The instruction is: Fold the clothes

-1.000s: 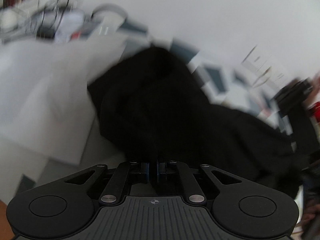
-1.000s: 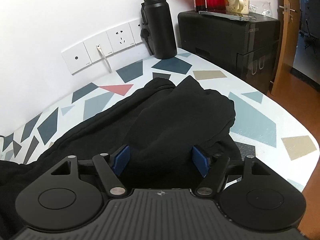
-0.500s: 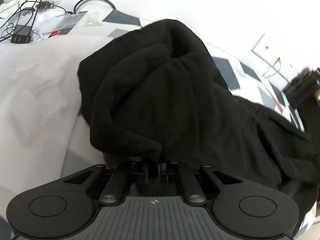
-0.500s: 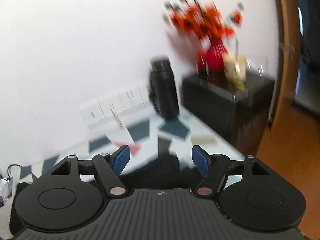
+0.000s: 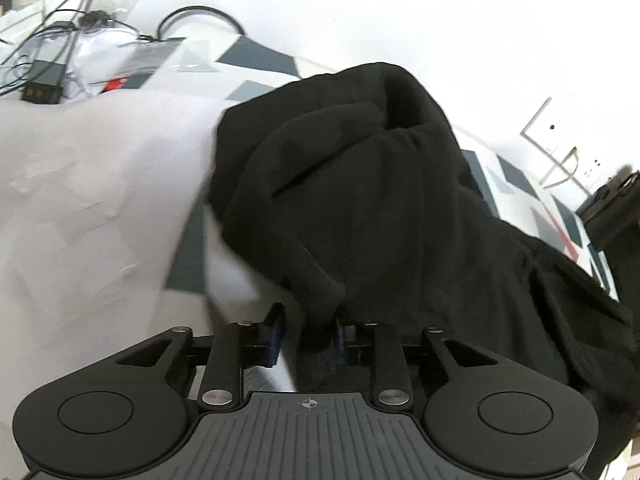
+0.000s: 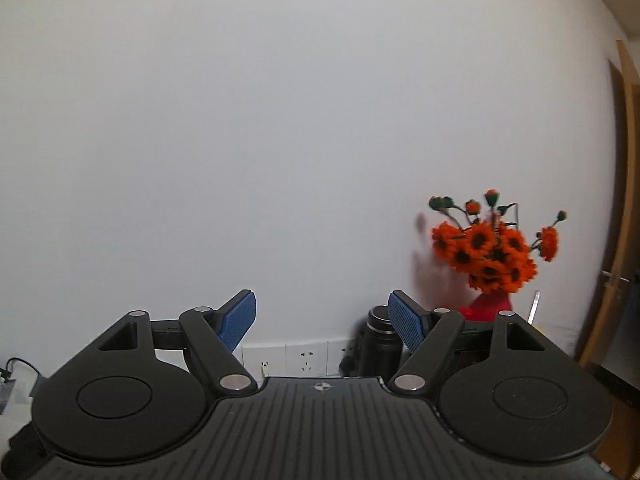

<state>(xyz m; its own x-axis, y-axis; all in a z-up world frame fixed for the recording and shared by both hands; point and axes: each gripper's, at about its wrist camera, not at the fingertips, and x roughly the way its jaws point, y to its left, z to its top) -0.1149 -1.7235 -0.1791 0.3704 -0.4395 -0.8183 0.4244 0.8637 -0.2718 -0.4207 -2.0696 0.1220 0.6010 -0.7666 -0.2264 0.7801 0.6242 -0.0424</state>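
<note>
Your left hand-held gripper (image 5: 306,330) stands released around the black garment's (image 5: 360,200) hem; your right hand-held gripper (image 6: 322,316) is released, facing the wall (image 6: 280,120).

The worktop (image 5: 260,54) is white with scattered dark teal and red angular patches. A bunched black garment (image 5: 360,200) lies on it, just beside a pale sheet of fabric (image 5: 80,200) spread to its left. Tangled cables (image 5: 60,32) and clear plastic bags (image 5: 152,52) sit at the far corner by the wall.

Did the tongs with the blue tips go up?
Yes. The right tongs tilted up: the wall sockets and black bottle, once high in view, now sit low, and the black clothes are gone from sight.
</note>
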